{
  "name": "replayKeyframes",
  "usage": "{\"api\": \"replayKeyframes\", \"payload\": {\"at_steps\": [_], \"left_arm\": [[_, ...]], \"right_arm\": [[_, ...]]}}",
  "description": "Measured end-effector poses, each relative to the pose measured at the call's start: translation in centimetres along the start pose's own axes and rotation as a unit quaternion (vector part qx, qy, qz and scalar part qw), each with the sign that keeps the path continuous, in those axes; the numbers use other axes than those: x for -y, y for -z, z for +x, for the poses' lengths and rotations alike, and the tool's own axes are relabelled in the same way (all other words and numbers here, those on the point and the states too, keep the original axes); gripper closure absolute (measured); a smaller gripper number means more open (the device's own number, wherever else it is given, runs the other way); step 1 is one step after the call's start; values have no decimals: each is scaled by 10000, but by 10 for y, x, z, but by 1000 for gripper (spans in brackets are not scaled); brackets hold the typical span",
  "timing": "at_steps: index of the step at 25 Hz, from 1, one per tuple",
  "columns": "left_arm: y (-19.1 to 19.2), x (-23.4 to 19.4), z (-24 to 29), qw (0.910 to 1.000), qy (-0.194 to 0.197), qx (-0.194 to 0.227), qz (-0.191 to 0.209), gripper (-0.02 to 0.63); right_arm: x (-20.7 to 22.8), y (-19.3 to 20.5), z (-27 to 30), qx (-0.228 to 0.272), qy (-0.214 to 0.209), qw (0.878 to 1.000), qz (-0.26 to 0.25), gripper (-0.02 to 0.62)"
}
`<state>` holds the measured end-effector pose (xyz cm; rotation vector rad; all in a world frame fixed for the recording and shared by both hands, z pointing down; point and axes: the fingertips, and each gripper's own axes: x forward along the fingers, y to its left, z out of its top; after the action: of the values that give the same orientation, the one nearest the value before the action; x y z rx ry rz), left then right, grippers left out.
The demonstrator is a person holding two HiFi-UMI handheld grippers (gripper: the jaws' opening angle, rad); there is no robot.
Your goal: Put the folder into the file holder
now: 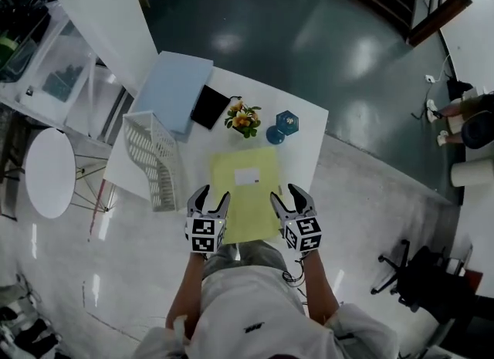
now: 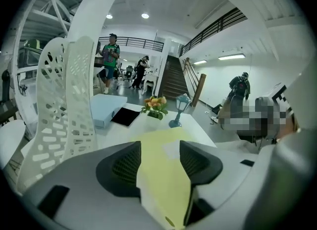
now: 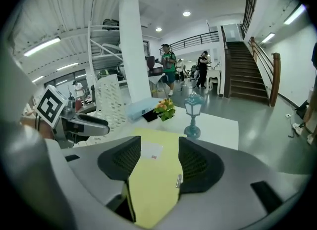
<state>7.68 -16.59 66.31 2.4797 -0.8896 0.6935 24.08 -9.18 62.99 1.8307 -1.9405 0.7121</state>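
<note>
Folder [image 1: 245, 195] lies flat mid-table [image 1: 309, 130], near edge at 6 o'clock. Left gripper [image 1: 214, 194] and right gripper [image 1: 285, 193] are both released, jaws apart over its near corners, nothing pinched. File holder [image 1: 153, 160] is at 10 o'clock. Suggest pinching the near edge squarely, lifting level, tipping upright, then sliding in; keep clear of the flowers [image 1: 244, 120] at 12.

Folder [image 1: 245, 187] near corners under L gripper [image 1: 214, 194] & R gripper [image 1: 284, 192]; label [image 1: 248, 176] print illegible

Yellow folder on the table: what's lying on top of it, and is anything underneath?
A small white label sits on the yellow folder. It lies flat on the white table; anything beneath is covered.
</note>
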Motion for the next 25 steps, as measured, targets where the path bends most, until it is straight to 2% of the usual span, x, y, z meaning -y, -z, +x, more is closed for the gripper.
{"api": "replayKeyframes", "payload": {"at_steps": [9,16,25], "left_arm": [[28,-13,43,9974,-223,-539,-425,317],[46,-21,70,9931,-171,-839,-805,279],[61,-24,93,9865,12,-1044,-1266,247]], "right_arm": [[27,28,44,-538,-255,9981,176,351],[36,50,77,-929,-500,9939,323,344],[44,72,109,-1367,-772,9855,644,277]]}}
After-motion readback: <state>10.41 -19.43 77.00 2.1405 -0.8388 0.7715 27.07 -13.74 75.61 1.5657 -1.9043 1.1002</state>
